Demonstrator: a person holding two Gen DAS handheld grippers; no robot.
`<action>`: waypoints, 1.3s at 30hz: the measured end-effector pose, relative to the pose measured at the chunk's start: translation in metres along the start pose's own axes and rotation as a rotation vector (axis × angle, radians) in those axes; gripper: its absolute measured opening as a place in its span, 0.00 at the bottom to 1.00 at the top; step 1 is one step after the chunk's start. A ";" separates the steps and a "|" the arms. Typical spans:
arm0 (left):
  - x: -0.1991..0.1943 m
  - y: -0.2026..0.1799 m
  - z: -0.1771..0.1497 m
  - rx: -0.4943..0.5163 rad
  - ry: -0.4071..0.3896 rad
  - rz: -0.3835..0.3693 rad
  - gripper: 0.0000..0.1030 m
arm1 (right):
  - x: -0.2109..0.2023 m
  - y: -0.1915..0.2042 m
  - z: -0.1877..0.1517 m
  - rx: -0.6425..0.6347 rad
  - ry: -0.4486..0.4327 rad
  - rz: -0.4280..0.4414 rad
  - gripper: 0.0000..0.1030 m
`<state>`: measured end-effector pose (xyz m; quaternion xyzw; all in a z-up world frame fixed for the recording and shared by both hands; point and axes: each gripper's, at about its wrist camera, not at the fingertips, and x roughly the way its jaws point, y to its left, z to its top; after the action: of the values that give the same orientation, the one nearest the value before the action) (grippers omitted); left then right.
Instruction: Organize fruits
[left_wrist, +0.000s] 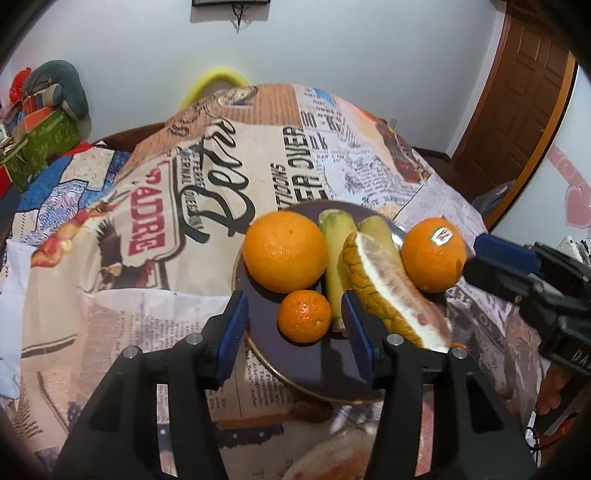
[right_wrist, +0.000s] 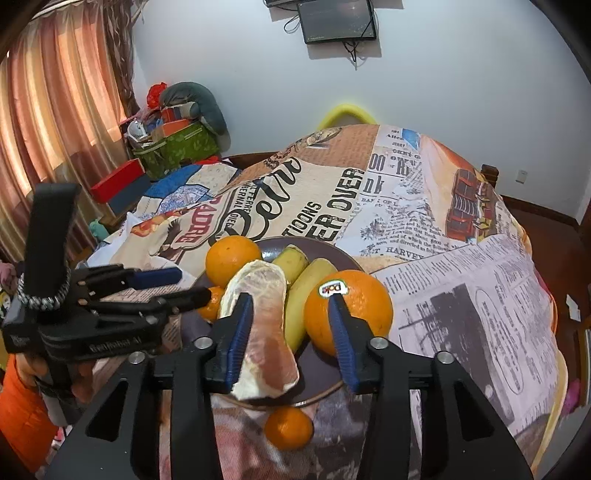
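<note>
Lay piled on a dark round gold-rimmed plate (left_wrist: 314, 369): two large oranges, one stickered (right_wrist: 349, 312), two yellow-green bananas (left_wrist: 338, 258), a peeled pomelo wedge (right_wrist: 264, 325), a small mandarin (left_wrist: 304, 315); left a second small mandarin (right_wrist: 289, 428) off the rim, on the newsprint tablecloth (left_wrist: 147, 295). Stood parted, gripping nothing: left gripper (left_wrist: 295, 339) around the plated mandarin, right gripper (right_wrist: 291, 339) over the wedge. Best retrieved low, squeezed gently.

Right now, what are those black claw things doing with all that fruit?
A person holds two grippers over a dark plate of fruit. The left gripper is open around a small mandarin. The right gripper is open above a pomelo wedge and bananas. Another mandarin sits off the plate.
</note>
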<state>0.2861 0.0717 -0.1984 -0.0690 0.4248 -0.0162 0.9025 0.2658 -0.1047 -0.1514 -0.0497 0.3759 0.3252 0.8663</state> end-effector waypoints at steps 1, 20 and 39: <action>-0.005 0.000 0.000 0.001 -0.007 0.001 0.51 | -0.003 0.001 -0.001 -0.001 -0.005 -0.005 0.47; -0.084 -0.011 -0.043 0.032 -0.047 0.027 0.58 | -0.059 0.020 -0.036 0.005 -0.039 -0.051 0.68; -0.062 -0.033 -0.108 0.042 0.081 -0.003 0.56 | -0.053 0.032 -0.092 0.003 0.074 -0.096 0.68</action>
<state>0.1643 0.0328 -0.2149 -0.0501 0.4605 -0.0294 0.8857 0.1629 -0.1380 -0.1760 -0.0783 0.4052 0.2808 0.8665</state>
